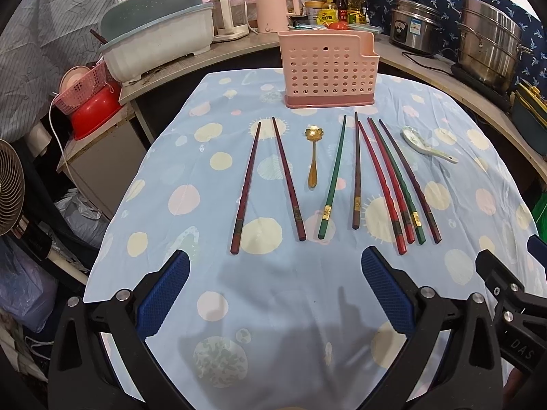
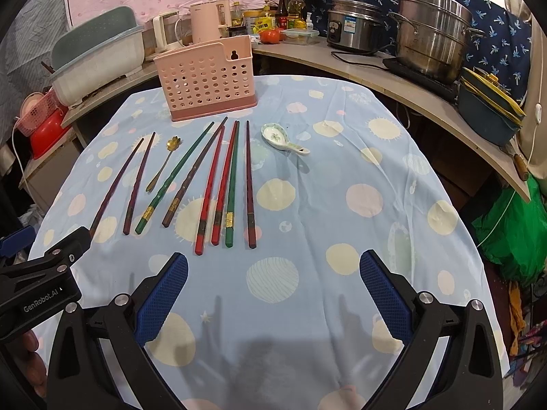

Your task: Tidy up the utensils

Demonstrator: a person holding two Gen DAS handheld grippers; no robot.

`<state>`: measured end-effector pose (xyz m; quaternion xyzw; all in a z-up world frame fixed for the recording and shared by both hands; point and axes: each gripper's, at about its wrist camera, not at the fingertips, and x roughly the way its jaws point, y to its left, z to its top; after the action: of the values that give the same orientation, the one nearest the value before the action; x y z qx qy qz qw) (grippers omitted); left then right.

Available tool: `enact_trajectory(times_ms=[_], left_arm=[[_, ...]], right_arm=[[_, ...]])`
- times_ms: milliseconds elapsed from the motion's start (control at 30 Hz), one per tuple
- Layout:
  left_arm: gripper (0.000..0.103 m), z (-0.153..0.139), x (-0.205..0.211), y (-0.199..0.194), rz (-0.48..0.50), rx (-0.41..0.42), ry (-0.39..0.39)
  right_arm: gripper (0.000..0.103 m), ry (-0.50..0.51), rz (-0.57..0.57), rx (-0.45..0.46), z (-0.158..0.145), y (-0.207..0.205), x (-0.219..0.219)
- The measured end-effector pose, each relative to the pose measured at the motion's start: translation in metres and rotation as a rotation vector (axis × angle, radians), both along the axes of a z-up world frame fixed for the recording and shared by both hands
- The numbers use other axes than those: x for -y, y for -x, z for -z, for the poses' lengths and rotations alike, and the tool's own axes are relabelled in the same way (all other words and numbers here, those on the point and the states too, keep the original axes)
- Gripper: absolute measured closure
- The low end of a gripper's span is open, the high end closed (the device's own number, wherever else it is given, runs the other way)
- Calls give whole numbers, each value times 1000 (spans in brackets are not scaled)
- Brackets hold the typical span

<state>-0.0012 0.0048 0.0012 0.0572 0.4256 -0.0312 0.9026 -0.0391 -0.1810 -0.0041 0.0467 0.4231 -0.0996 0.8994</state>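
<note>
Hovering empty, the left gripper [image 1: 275,266] and right gripper [image 2: 273,268] gaped wide above the tablecloth [image 1: 273,307]. Chopsticks [image 1: 331,177] lay at twelve o'clock, below the pink holder [image 1: 328,71].

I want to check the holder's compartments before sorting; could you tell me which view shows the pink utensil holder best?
The right wrist view: the pink utensil holder shows its front, side and open top. The left wrist view shows it mostly front-on.
</note>
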Motion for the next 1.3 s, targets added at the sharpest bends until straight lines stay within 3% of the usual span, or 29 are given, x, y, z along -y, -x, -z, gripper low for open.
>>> enact_trajectory(times_ms=[833,1300], left_arm=[[7,-1,1,-4,13,1,20],[7,14,-23,-22,-32,-20,41]], right_arm=[[7,-5,-1,-3,3,-1,3],[7,-20,26,-30,12,-14,11]])
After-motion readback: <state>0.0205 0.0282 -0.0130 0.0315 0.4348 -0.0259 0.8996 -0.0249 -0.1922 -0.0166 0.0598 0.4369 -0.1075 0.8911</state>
